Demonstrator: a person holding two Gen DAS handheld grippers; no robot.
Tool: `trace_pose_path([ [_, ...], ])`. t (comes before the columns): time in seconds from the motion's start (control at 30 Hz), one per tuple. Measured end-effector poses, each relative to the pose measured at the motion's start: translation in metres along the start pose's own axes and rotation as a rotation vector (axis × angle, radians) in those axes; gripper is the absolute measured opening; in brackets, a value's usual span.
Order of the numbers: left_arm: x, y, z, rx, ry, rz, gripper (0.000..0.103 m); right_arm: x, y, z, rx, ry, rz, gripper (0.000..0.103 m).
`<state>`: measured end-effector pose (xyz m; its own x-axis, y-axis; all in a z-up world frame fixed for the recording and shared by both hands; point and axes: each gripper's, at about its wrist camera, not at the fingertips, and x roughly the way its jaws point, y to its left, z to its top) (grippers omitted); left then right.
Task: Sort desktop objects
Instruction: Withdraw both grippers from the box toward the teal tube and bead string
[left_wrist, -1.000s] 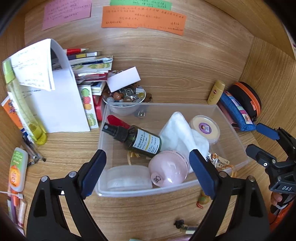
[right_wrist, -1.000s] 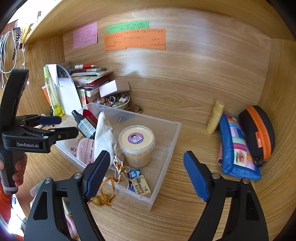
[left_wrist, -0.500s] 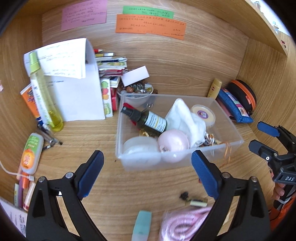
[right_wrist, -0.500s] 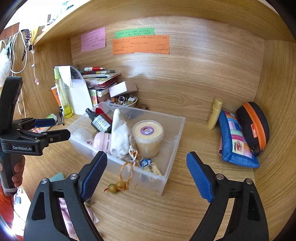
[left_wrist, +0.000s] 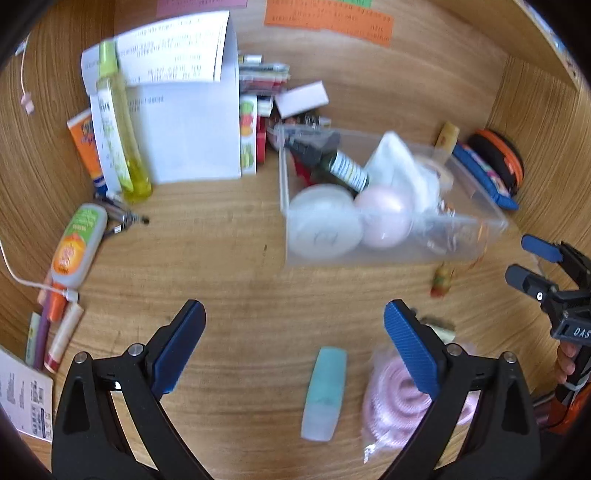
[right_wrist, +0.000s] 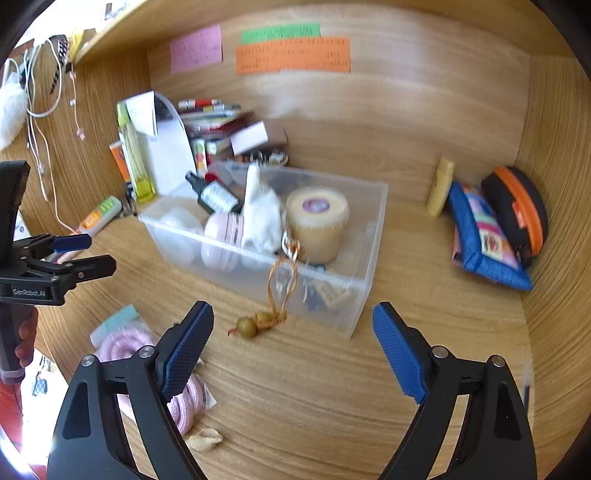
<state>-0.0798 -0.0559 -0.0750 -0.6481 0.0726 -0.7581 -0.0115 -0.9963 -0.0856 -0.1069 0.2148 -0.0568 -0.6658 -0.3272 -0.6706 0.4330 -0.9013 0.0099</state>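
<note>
both grippers hang over the wooden desk with nothing between their blue pads. the left gripper (left_wrist: 293, 347) has its fingers spread wide over bare wood; the right gripper (right_wrist: 293, 345) has its fingers well apart too, over the wood just near of the box.

the clear plastic box (right_wrist: 364, 266) sits mid-desk, towards the far wall. in it lie a dark spray bottle (right_wrist: 212, 194), a white cloth (right_wrist: 260, 218), a pink round case (right_wrist: 221, 240), a tub with a purple label (right_wrist: 317, 221) and a pale round thing at the left end, too blurred through the wall to name. small packets at the near right corner of the box are smeared and unreadable. a beaded cord (right_wrist: 275, 295) hangs over the near wall, its beads resting on the desk.

near the left gripper, a pale teal tube (left_wrist: 325, 393) lies on the wood, and a bagged coil of pink rope (left_wrist: 399, 406) sits to its right, partly hidden behind the right finger. a small item beyond that finger is too blurred to tell.

far left, a yellow-green bottle (left_wrist: 118, 122) stands before curled white paper, with a stack of books behind, cut off by it. far right, a blue pouch (right_wrist: 484, 236) and a black case with orange trim (right_wrist: 517, 214) lean at the corner. the left wrist view is motion-blurred throughout.
</note>
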Motion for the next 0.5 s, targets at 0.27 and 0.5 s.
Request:
trace_pose_path([
  [0.27, 0.012, 0.003, -0.025, 0.055, 0.075, 0.024, 0.098, 0.027, 0.005, -0.014, 0.020, 0.071, 0.005, 0.086],
  [0.5, 0.014, 0.002, -0.042, 0.120, 0.102, 0.026, 0.098, 0.054, 0.017, -0.018, -0.005, 0.122, -0.004, 0.086],
])
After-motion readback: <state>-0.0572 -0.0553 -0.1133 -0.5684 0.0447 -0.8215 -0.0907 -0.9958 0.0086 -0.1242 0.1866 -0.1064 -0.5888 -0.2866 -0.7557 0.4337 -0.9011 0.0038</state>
